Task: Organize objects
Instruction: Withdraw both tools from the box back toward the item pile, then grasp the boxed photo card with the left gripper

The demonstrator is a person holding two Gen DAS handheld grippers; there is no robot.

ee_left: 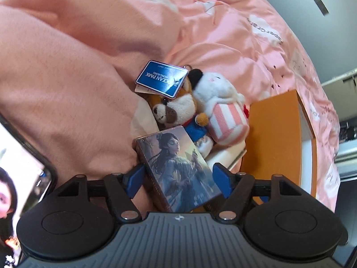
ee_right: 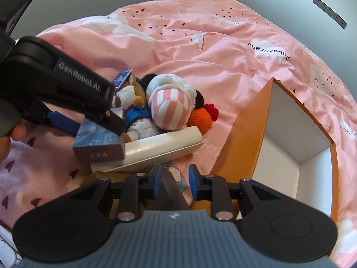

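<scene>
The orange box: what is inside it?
The orange box shows only bare white walls and floor in the right wrist view. Its near corner is hidden behind the right tongs.

card box point(ee_left: 176, 169) — illustrated, tilted | beside plush toys point(ee_left: 200, 109) (on bedspread)

A bed in pink bedding point(ee_right: 223, 51) carries plush toys point(ee_right: 171, 102), crocheted balls point(ee_right: 199, 120) — and an orange box point(ee_right: 243, 138).

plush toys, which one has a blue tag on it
The brown dog plush in blue clothes; the blue tag sits at its head. The pink-striped white plush beside it shows none.
</scene>
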